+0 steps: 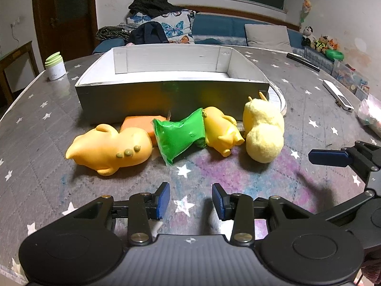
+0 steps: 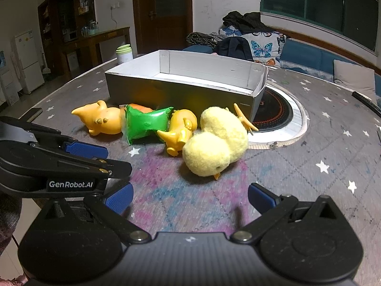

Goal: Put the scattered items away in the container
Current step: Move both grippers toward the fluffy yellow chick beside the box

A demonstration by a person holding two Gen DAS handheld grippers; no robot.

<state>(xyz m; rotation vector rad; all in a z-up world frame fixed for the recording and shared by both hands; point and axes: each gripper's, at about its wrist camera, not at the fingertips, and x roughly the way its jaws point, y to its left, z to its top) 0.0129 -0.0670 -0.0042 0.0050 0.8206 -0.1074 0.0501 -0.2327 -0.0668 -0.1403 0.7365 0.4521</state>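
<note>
Toys in a row on star-patterned table cover (image 1: 35, 109), just in front of near wall of open white box (image 1: 171, 100), none inside it. From left in left wrist view: large orange rubber pig (image 1: 109, 150) on its side; orange block (image 1: 140, 124) partly hidden behind it; green plastic pouch (image 1: 178, 135) touching both neighbours; small yellow rubber pig (image 1: 221, 131); fluffy yellow chick (image 1: 264, 131) lying toppled, orange feet toward box. Left gripper (image 1: 190, 201) low over cover, short of pouch, blue pads parted moderately, nothing between them. Right gripper (image 2: 190, 199) facing chick, pads spread wide, empty. Green-lidded white jar (image 1: 55, 68) beyond box's left corner. White remote (image 1: 338, 95) well apart at right. Round dark hob (image 2: 273, 109) set in table, beside box.
</note>
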